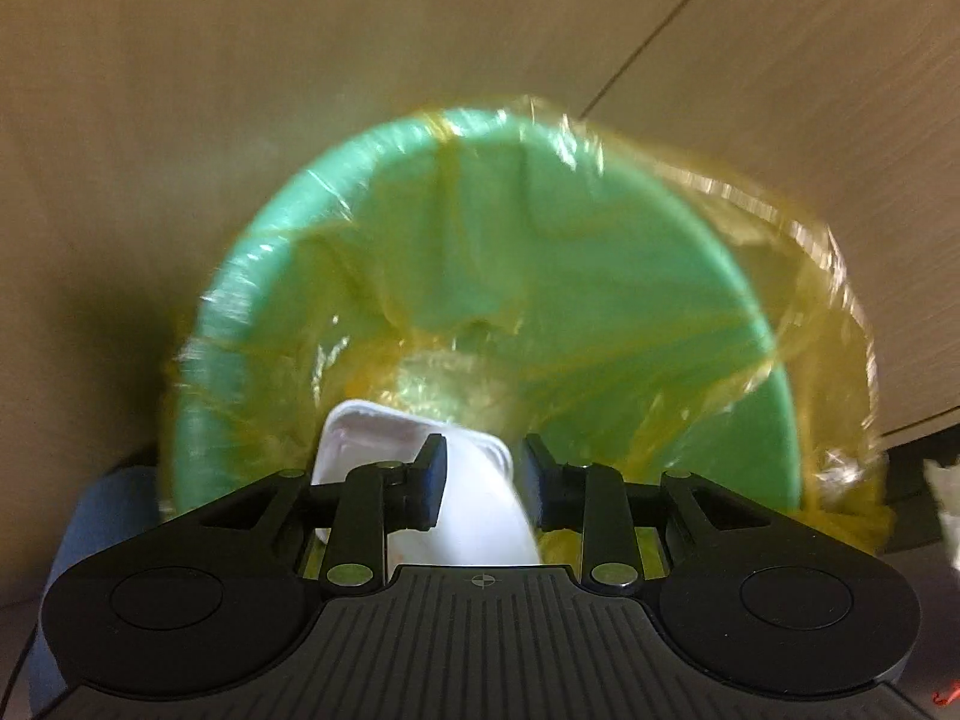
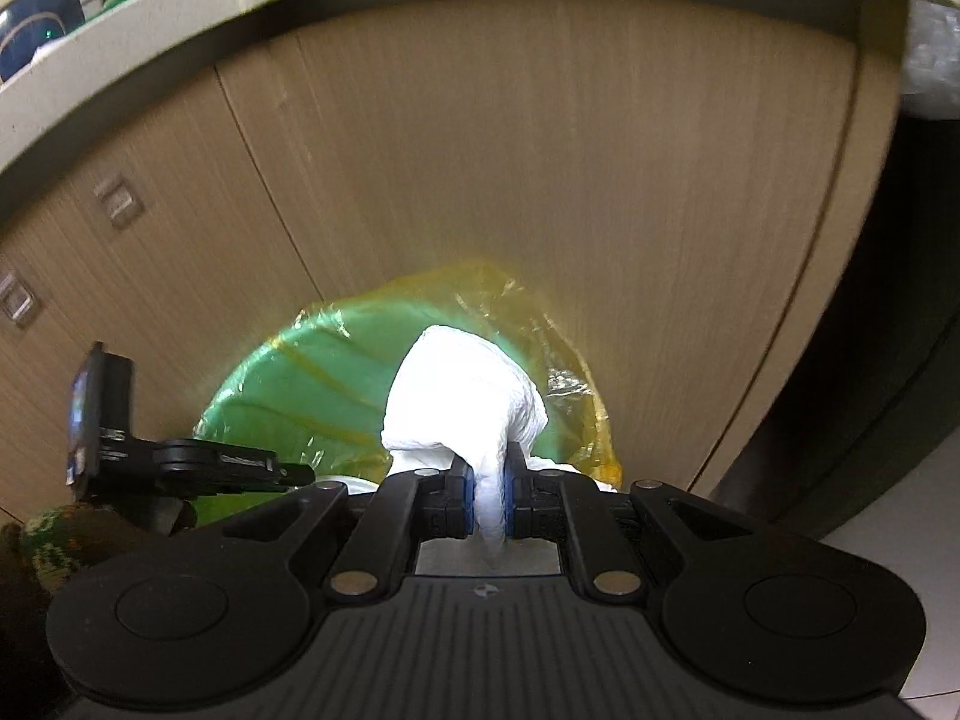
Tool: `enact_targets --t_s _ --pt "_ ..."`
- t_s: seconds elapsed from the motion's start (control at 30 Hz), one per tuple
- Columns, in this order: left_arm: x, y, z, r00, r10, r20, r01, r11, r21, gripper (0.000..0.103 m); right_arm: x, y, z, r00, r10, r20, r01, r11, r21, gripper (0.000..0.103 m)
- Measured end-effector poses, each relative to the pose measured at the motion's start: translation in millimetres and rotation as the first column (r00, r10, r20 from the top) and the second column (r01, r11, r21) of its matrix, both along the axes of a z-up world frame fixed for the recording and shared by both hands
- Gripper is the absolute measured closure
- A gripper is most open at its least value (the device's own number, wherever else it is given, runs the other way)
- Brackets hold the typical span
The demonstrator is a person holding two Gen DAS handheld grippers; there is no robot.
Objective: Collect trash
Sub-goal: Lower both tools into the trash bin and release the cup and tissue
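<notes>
A green trash bin (image 1: pixel 600 276) lined with a yellow plastic bag (image 1: pixel 798 300) stands against wooden cabinets. My left gripper (image 1: pixel 485 480) hangs over its mouth with the jaws apart; a white plastic cup (image 1: pixel 474 510) sits between the pads, touching the left one, with a gap at the right. My right gripper (image 2: pixel 487 501) is shut on a crumpled white paper towel (image 2: pixel 465 390) and holds it above the same bin (image 2: pixel 300 396). The left gripper (image 2: pixel 180 462) also shows at the left of the right wrist view.
Wooden cabinet doors (image 2: pixel 540 150) with recessed handles (image 2: pixel 117 198) rise behind the bin. A countertop edge (image 2: pixel 150 18) with items on it runs above. A dark opening (image 2: pixel 888 360) lies to the right, and light floor (image 2: pixel 900 510) beside it.
</notes>
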State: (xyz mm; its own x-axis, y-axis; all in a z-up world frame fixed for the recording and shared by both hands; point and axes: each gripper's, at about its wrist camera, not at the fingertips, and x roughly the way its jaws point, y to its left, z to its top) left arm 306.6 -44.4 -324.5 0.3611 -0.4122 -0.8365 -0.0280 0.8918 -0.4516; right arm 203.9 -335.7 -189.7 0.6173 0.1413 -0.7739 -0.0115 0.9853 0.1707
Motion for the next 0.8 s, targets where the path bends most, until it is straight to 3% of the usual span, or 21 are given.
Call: enact_targets --t_s 0.1,0.4,0.47,0.53,0.57,0.8 --pt "-14.2 14.0 12.1 1.000 0.022 0.019 -0.021 0.999 -0.042 0.072 13.5 17.0 -6.2 0.999 0.024 -0.021 -0.024 1.000 0.000 0.094" --pt "-35.1 29.5 54.5 0.995 0.025 0.095 -0.024 1.000 -0.013 0.072 55.8 73.4 -34.2 0.990 0.100 -0.100 -0.094 0.994 0.060 0.093" --pt "-39.2 31.3 58.9 0.994 0.023 0.108 -0.023 1.000 0.002 0.072 68.9 83.6 -42.6 0.985 0.099 -0.140 -0.087 0.992 0.089 0.086" --pt "-43.6 33.3 61.8 0.993 0.013 0.122 -0.016 1.000 0.020 0.073 76.1 89.3 -49.5 0.979 0.098 -0.178 -0.076 0.989 0.127 0.060" --pt "-43.7 33.5 61.5 0.992 0.015 0.123 -0.018 1.000 0.023 0.073 76.4 91.7 -50.9 0.979 0.093 -0.179 -0.069 0.988 0.136 0.056" --pt "-45.0 42.9 54.0 0.994 0.056 0.091 -0.059 0.998 0.026 0.073 62.5 93.2 -47.4 0.981 0.074 -0.180 -0.053 0.992 0.117 0.055"
